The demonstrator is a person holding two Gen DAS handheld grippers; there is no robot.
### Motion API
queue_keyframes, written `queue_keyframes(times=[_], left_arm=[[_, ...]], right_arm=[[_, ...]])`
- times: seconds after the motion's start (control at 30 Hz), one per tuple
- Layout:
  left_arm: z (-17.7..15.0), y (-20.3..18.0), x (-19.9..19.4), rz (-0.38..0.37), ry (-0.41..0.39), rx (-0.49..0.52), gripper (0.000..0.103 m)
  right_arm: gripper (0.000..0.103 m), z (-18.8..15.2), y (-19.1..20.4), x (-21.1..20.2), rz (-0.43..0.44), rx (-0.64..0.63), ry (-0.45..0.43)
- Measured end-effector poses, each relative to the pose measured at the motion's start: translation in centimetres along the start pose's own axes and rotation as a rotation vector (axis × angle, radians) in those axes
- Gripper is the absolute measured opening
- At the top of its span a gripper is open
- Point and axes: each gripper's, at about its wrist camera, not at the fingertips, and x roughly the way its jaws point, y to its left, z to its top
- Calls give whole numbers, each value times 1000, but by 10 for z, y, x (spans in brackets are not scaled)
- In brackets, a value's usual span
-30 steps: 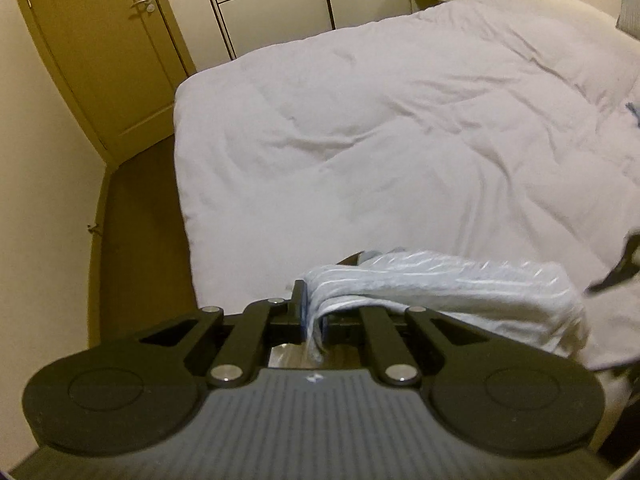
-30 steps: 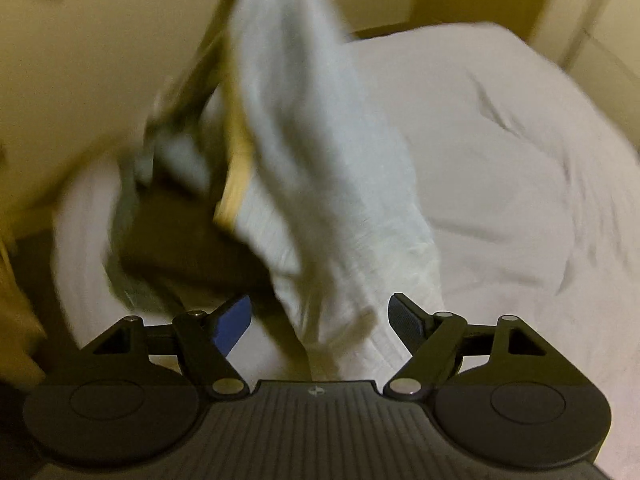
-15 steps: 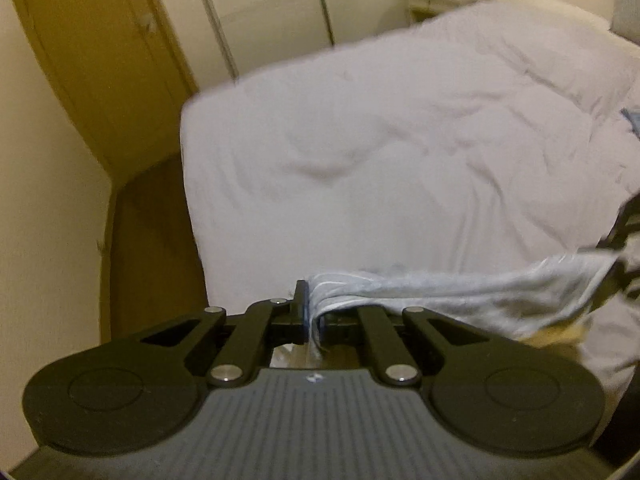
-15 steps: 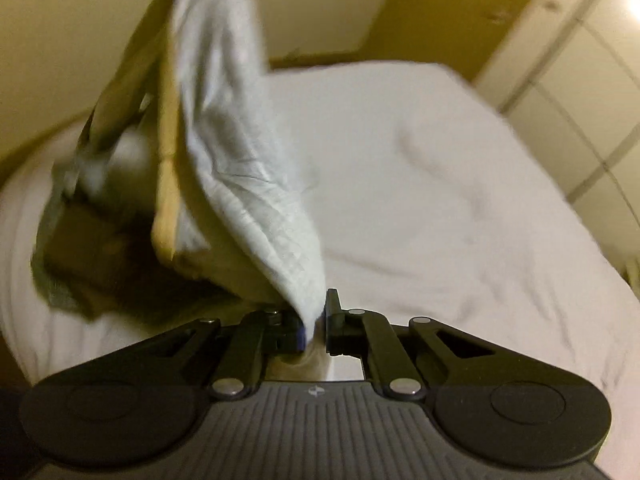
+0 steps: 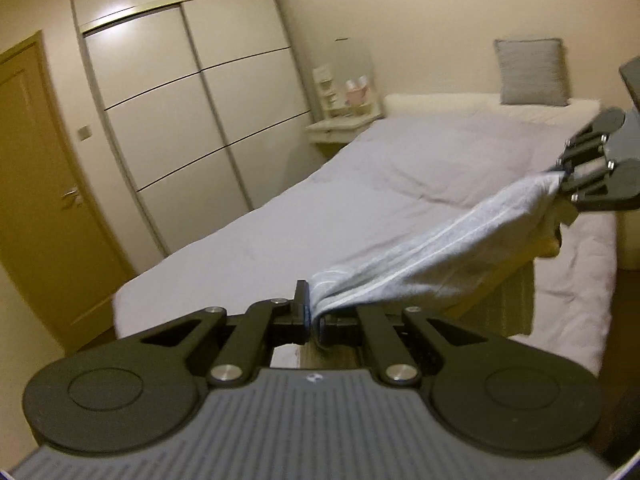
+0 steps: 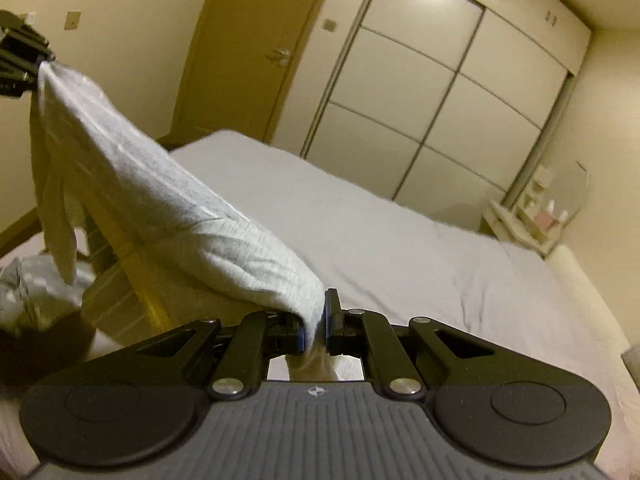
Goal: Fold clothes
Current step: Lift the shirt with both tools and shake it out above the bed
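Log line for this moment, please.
left gripper: shut on garment | right gripper: shut on garment | garment stretched above bed

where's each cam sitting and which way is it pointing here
Left wrist: rides the left gripper, facing along the bed toward the wardrobe and headboard cushion; the right gripper shows at the right edge.
Right wrist: rides the right gripper, facing across the bed toward the door; the left gripper shows at upper left.
Shared: the garment stretched between both grippers, bed, wardrobe.

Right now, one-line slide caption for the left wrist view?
Left gripper and right gripper stretch a pale garment above the bed.
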Motion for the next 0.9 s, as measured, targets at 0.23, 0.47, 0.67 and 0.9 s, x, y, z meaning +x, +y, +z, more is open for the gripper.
queue_keyframes(times=[0.23, 0.47, 0.67, 0.9], left_arm=[[14, -121, 32, -71, 93, -43, 3], [9, -223, 53, -240, 218, -104, 3], [27, -240, 102, -339, 309, -119, 3], [36, -195, 278, -331, 402, -260, 13]], right_arm=[[6, -86, -80, -61, 70, 106, 88], [7, -158, -156, -128, 73, 138, 186], [7, -173, -215, -115, 83, 145, 235], [7, -149, -304, 61, 78, 143, 330]])
